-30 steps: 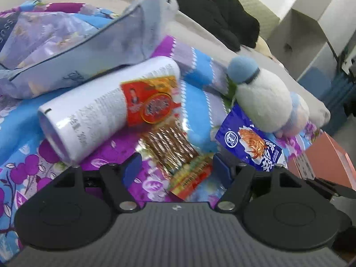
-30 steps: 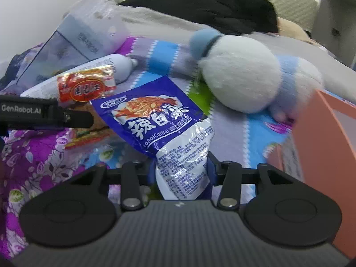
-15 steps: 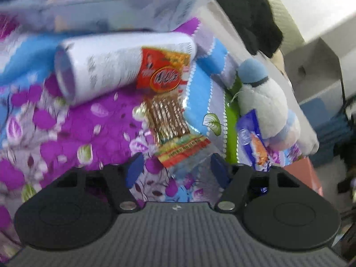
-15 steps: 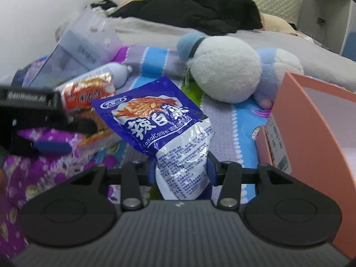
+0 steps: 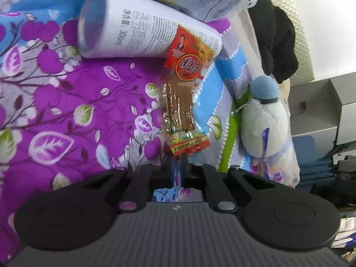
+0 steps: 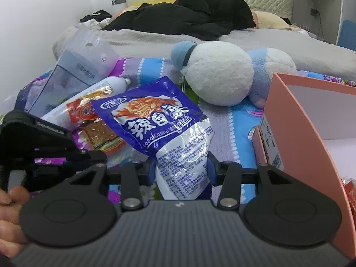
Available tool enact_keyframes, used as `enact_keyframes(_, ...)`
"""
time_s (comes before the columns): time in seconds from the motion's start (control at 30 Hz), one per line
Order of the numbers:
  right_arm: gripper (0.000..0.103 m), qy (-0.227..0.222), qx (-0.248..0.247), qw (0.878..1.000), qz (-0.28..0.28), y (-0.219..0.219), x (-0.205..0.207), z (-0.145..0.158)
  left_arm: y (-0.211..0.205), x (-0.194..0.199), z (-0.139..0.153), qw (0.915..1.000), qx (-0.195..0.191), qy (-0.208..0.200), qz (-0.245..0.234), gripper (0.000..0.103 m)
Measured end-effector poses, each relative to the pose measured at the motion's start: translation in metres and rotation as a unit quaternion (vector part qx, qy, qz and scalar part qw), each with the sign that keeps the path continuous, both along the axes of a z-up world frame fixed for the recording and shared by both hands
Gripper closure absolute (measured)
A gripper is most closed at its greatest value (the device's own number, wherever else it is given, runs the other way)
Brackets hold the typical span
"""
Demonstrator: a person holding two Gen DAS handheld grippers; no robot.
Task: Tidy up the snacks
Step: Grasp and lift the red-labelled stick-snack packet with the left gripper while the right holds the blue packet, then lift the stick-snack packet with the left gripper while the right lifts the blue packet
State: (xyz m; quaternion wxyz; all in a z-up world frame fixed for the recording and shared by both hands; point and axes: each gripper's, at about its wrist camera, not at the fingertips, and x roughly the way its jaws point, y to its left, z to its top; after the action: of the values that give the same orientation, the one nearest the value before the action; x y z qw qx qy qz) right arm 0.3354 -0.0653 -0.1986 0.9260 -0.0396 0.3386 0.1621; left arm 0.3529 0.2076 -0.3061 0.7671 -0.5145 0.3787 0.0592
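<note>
While both tools are loaded, these are my worries, left side first:

Left gripper (image 5: 178, 166): its jaws are drawn together on the bottom seal of the clear red-and-gold spicy-strip packet (image 5: 182, 111). I hold only that thin edge, so I judge it could slide out or tear if I lift sharply.

White bottle (image 5: 142, 35): this cylinder lies on its side on the purple floral bedspread (image 5: 55, 102), and the packet's far end rests against it. Pulling the packet might set it rolling.

Left pose: the tool points far across the bed, low over the fabric, with the packet stretched straight ahead.

Right gripper (image 6: 181, 169): it is clamped on the lower white end of the blue foil pickled-cabbage bag (image 6: 160, 129). The bag stands up from the jaws, and the slick foil could slip.

Salmon-pink cardboard box (image 6: 300, 115): open, just right of the bag. I judge it the likely destination; swinging across could catch the near wall.

Right pose: level, aimed far, with the round white-and-blue plush toy (image 6: 220, 73) beyond.
</note>
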Motion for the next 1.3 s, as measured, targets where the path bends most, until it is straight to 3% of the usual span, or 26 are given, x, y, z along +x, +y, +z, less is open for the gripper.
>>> enact_keyframes(0.27, 0.056, 0.018, -0.007, 1.000, 0.009, -0.004, -0.036, 0.001, -0.015, -0.058, 0.021, 0.9992, 0.018, -0.014, -0.034, 0.100)
enact_keyframes(0.77, 0.056, 0.058, -0.036, 0.996, 0.055, -0.035, -0.160, -0.002, -0.091, -0.232, 0.061, 0.9893, 0.059, -0.010, -0.133, 0.100)
enact_keyframes(0.93, 0.056, 0.063, -0.066, 0.992, 0.082, -0.042, -0.197, -0.016, -0.106, -0.268, 0.054, 0.9888, 0.058, 0.004, -0.138, 0.100)
enact_keyframes(1.1, 0.056, 0.025, -0.119, 0.987, 0.108, -0.034, -0.222, -0.025, -0.097, -0.271, 0.039, 0.9908, 0.046, -0.006, -0.127, 0.098)
enact_keyframes(1.2, 0.056, 0.026, -0.115, 0.987, 0.106, -0.036, -0.221, -0.024, -0.090, -0.268, 0.037, 0.9916, 0.049, -0.012, -0.119, 0.087)
enact_keyframes(1.27, 0.056, 0.033, -0.109, 0.988, 0.104, -0.036, -0.217, -0.025, -0.085, -0.267, 0.034, 0.9930, 0.045, -0.015, -0.108, 0.047)
enact_keyframes(1.3, 0.056, 0.036, -0.106, 0.988, 0.102, -0.037, -0.216, -0.024, -0.083, -0.267, 0.034, 0.9935, 0.054, -0.016, -0.099, 0.045)
